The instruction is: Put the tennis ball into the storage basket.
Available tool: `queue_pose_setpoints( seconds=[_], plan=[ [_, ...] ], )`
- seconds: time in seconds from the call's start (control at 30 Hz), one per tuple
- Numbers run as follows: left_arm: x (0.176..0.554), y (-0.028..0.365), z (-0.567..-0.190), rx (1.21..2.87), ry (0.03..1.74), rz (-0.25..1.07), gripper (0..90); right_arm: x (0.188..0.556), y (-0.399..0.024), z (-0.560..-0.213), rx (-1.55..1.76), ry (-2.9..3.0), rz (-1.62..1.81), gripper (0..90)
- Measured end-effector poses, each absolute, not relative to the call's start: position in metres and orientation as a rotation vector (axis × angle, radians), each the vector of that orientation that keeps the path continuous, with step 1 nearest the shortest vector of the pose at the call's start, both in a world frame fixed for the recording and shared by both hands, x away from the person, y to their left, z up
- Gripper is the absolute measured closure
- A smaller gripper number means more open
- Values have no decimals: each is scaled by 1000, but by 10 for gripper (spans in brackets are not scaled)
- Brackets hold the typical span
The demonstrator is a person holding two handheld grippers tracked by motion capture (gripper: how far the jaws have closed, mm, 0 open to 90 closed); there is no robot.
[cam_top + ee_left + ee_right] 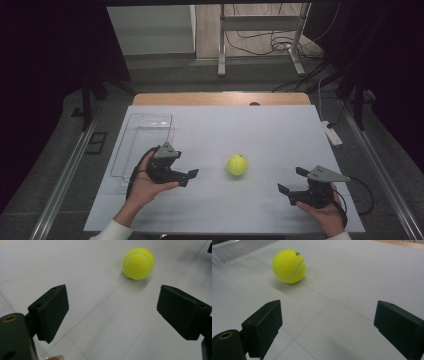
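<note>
On the far left of the white table [260,125] lies a clear plastic tray [142,142], long and see-through, with its long side running away from the person. Just beside its near right edge is the left gripper [189,177], held in the person's left hand [145,186]. Its two black jaws point to the right, toward the ball, and they stand wide apart with nothing between them. In the left gripper view the jaws are far from each other, and the bare white table shows in the gap. Next comes the yellow tennis ball [237,164]. It sits on the table by itself, near the middle, between the two grippers, and nothing touches it. It is a bit nearer to the left gripper than to the right one. In the left gripper view the tennis ball [138,263] lies ahead of the jaws and a little to the right. On the right side of the table is the right gripper [292,180], held in the person's right hand [325,212]. Its jaws point left toward the ball, and they are wide open too, holding nothing. In the right gripper view the tennis ball [289,266] lies ahead and to the left, with the tray behind it.
</note>
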State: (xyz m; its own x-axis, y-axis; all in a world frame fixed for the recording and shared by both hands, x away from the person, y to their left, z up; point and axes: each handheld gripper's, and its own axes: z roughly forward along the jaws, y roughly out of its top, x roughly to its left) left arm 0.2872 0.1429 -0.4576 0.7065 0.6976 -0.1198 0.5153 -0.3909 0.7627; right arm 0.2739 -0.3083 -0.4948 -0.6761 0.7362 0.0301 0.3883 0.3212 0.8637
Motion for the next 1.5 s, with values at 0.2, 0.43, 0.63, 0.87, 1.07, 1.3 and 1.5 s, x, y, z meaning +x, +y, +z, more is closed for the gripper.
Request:
queue_pose_setpoints(
  seconds=[0.2,0.43,0.63,0.87,1.07,1.3,1.5],
  plan=[
    [289,137,-456,2082,912,271,117,274,-308,-495,998,2224,1298,87],
    [292,128,-457,2100,895,262,116,274,-308,-495,1002,2225,1297,86],
    [294,120,-455,2107,876,257,116,274,-308,-495,1003,2223,1296,86],
    [297,113,-455,2116,864,247,115,274,-309,-495,1004,2225,1293,86],
    [300,107,-456,2126,855,238,114,274,-308,-496,1002,2227,1290,86],
    [304,100,-457,2129,851,230,114,275,-309,-496,1003,2228,1293,86],
    [305,97,-457,2134,842,225,114,275,-308,-497,1001,2229,1291,86]
  ],
)
